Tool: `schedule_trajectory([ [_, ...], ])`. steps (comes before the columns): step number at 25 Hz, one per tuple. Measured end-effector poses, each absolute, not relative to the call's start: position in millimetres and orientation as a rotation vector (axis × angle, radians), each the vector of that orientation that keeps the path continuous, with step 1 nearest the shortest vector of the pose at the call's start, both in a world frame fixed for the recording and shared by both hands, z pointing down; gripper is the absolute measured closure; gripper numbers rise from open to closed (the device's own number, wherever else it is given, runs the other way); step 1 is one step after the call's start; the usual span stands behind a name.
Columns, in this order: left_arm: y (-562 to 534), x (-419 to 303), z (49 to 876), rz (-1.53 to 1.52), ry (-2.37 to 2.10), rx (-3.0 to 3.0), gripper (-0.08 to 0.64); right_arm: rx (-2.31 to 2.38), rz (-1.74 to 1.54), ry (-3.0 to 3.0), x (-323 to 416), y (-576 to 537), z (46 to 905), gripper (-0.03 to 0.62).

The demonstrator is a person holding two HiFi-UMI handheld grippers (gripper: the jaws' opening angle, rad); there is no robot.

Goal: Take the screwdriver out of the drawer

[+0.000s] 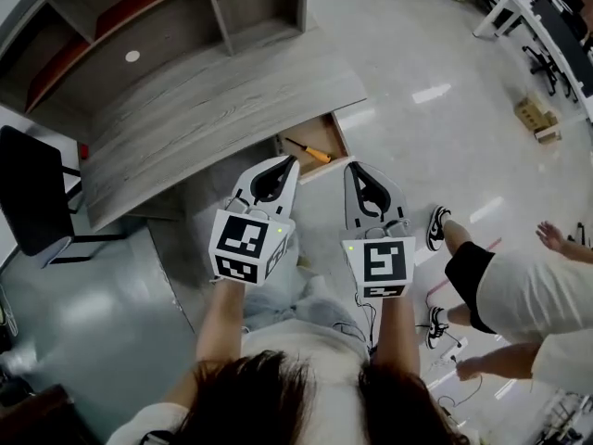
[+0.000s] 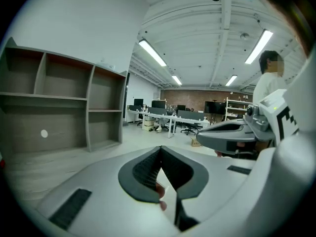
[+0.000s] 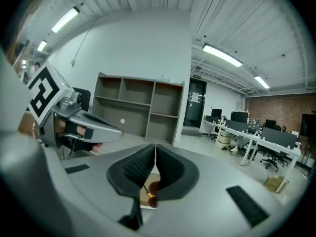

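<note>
- The screwdriver (image 1: 310,151) lies in the open drawer (image 1: 327,132), just beyond both grippers' tips, untouched.
- The left gripper (image 1: 289,161) and the right gripper (image 1: 352,166) have their jaws together, holding nothing.

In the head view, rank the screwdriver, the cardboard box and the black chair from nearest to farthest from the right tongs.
1. The screwdriver, in the drawer just left of the right tongs.
2. The cardboard box, off to the right.
3. The black chair, far left.
</note>
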State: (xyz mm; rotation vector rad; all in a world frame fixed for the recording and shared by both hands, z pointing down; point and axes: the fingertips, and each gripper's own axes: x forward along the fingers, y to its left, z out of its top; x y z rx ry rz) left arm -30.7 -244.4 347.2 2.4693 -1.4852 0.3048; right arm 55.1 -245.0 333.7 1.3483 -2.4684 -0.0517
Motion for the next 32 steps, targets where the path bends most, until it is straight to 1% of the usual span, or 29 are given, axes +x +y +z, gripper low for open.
schedule_trajectory([
  [7, -284.0, -32.8, 376.6, 0.319, -1.425, 2.458, 0.544, 1.25, -0.044, -2.427, 42.6, -291.2, 368.3, 0.563],
  [18, -335.1, -56.0, 433.3, 0.351, -1.404, 2.423, 0.543, 1.059, -0.021, -2.366, 8.9, -339.1, 441.5, 0.563],
  [32, -351.3, -53.0, 510.4, 0.396, -1.341, 2.421, 0.543, 0.818, -0.014, -2.237, -4.5, -364.2, 542.8, 0.561],
])
